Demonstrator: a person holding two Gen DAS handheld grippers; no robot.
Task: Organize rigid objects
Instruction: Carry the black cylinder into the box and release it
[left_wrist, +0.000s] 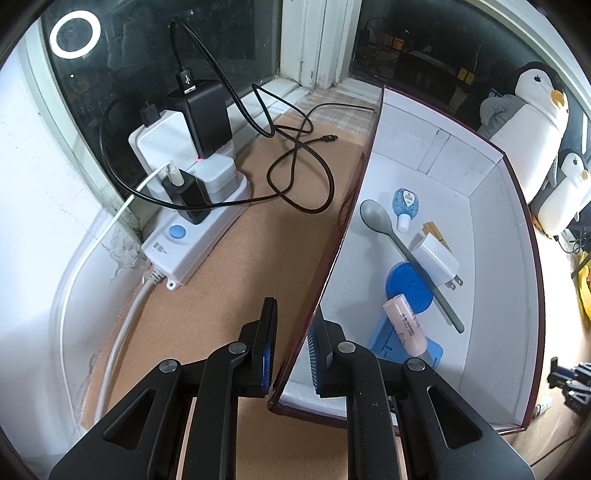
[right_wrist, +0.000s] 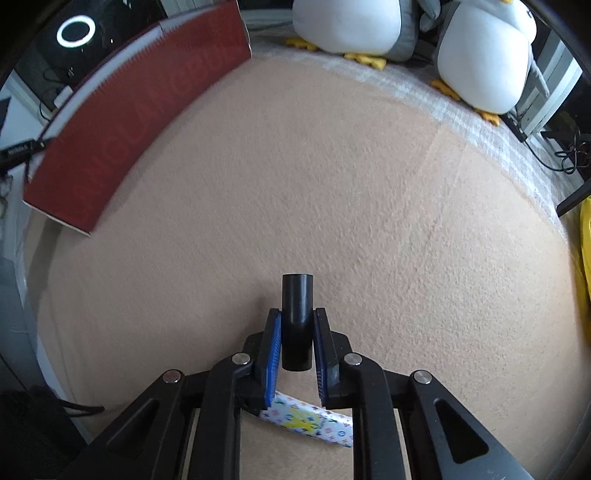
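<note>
Box wall, dark red cardboard (left_wrist: 334, 236), sits pinched in the left gripper (left_wrist: 291, 354); right gripper (right_wrist: 297, 345) clamps a black plastic cylinder (right_wrist: 296, 321), patterned white case (right_wrist: 314, 424) beneath, plush penguins (right_wrist: 480, 55) far ahead.

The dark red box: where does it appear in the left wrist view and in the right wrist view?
Left wrist view: the dark red box fills the centre and right, seen from above, white inside, its near wall clamped by the left gripper.
Right wrist view: only its red outer wall shows, upper left, beyond the right gripper that holds a black cylinder.
Shared landmark: the penguin plush toys.
</note>
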